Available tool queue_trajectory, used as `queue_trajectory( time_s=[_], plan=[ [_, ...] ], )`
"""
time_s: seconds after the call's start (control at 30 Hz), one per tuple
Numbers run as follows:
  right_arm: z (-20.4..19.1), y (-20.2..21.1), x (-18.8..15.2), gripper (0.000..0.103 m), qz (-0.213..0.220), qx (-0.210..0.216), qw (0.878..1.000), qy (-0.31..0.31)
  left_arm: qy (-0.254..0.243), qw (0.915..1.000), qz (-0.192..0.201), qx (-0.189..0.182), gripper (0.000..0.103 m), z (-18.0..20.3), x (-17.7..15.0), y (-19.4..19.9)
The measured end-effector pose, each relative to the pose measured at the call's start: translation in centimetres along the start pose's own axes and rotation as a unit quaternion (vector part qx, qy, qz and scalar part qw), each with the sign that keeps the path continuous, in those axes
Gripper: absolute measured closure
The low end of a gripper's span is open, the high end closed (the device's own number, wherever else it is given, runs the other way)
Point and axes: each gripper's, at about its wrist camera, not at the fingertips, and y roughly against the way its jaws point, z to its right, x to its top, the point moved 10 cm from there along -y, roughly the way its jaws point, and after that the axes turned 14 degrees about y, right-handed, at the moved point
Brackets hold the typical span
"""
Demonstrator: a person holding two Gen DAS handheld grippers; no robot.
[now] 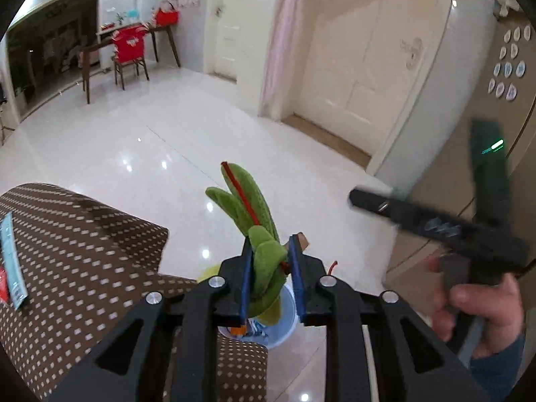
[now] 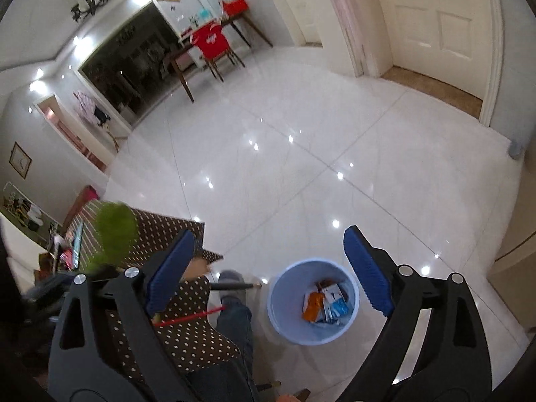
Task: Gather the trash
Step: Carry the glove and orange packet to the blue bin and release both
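My left gripper [image 1: 270, 278] is shut on a green fuzzy leaf-shaped item with a red stem [image 1: 254, 221], held in the air above a pale blue bin [image 1: 284, 321]. In the right wrist view the bin [image 2: 284, 318] stands on the white floor and holds several wrappers [image 2: 326, 305], orange and blue-white. The green item [image 2: 114, 234] shows blurred at the left over the table. My right gripper [image 2: 268, 271] is open and empty, above and around the bin's position. It appears in the left wrist view [image 1: 435, 224] at the right, held by a hand.
A table with a brown dotted cloth [image 1: 83, 251] is at the left, with a teal wrapper [image 1: 13, 261] on it. The person's leg [image 2: 234, 321] stands beside the bin. A wooden table and red-covered chair [image 2: 211, 43] stand far back. White doors [image 1: 351, 77] are at right.
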Motion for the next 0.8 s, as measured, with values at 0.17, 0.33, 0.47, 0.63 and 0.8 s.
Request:
queue_trajectory(
  time_s=[0.17,0.33,0.47,0.63,0.8],
  plan=[
    [0.4,1.1,0.9,0.013,0.013,-0.002,1.0,-0.001,0.005,0.9993,-0.034,0.011,0.051,0.0,0.0,-3.0],
    [0.6,1.9,1.1,0.013,0.021,-0.006,1.0,0.0,0.025,0.9989,-0.037,0.012,0.021,-0.4,0.2,-2.8],
    [0.0,1.7,0.8,0.008,0.022,-0.008,1.0,0.002,0.026,0.9992,-0.014,0.026,0.014,-0.9,0.8,-1.2],
    [-1.0,2.2,0.8,0.006,0.025,-0.016,0.999,0.014,0.008,0.9984,0.02,0.052,0.012,-1.1,1.1,1.1],
    [-2.1,3.5,1.0,0.006,0.035,-0.025,0.999,0.024,0.016,0.997,0.053,0.054,0.011,-1.3,1.3,4.2]
  ],
)
